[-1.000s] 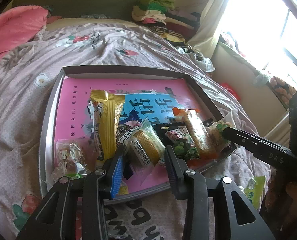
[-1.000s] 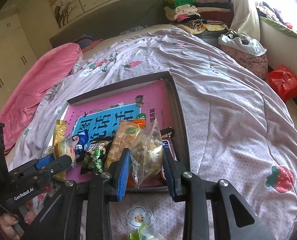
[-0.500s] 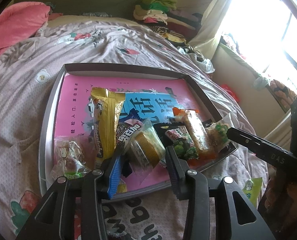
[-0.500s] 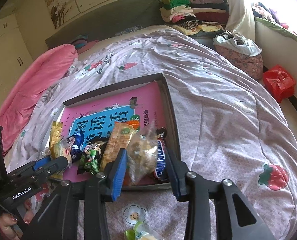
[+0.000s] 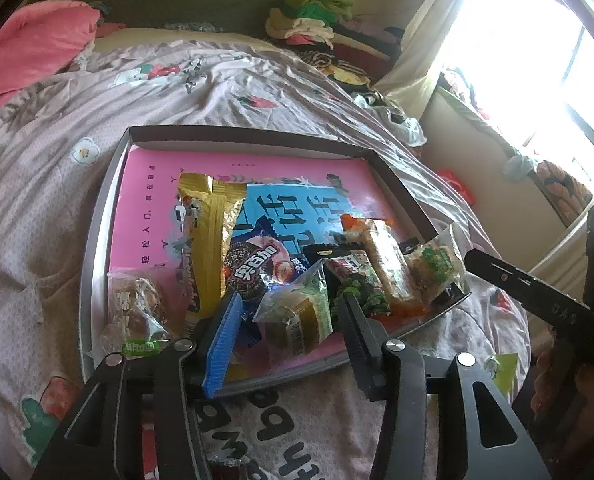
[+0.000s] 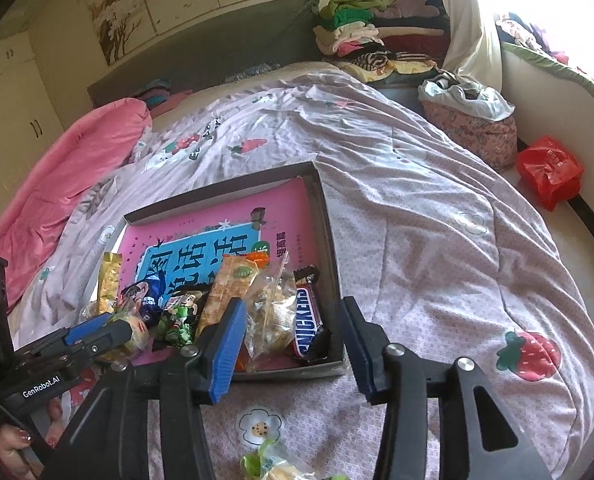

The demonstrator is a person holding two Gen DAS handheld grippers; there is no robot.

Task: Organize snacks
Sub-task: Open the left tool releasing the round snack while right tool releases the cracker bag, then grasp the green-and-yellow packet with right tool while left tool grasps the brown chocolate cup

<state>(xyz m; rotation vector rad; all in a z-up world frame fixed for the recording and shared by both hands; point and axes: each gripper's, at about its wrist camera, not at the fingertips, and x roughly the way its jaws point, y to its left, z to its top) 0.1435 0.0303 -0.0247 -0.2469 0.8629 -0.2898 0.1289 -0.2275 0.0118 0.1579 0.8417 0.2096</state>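
- Two tongs hover over the near edge of a shallow tray (image 5: pixel 109 184) that lies on a bed (image 6: pixel 437 240); snacks lie in a row along the tray's near side on a pink book cover.
- Left tongs (image 5: pixel 293 324): jaws opening, a clear-wrapped cake (image 5: pixel 297 312) between them in the picture, pads not pressing on it.
- Right tongs (image 6: pixel 291 332): jaws opening, a clear bag of snacks (image 6: pixel 269 312) between them, pads apart from it.
- Gold packet (image 5: pixel 209 240): long axis runs from the tray's near side toward its far side.
- Orange cracker pack (image 5: pixel 385 264): long axis likewise near-to-far, leaning slightly left at its far end.
- Snickers bar (image 6: pixel 307 320): lies along the tray's right wall, long axis near-to-far.
- A green-wrapped snack (image 6: pixel 273 468) lies on the bed outside the tray, nearest the camera.
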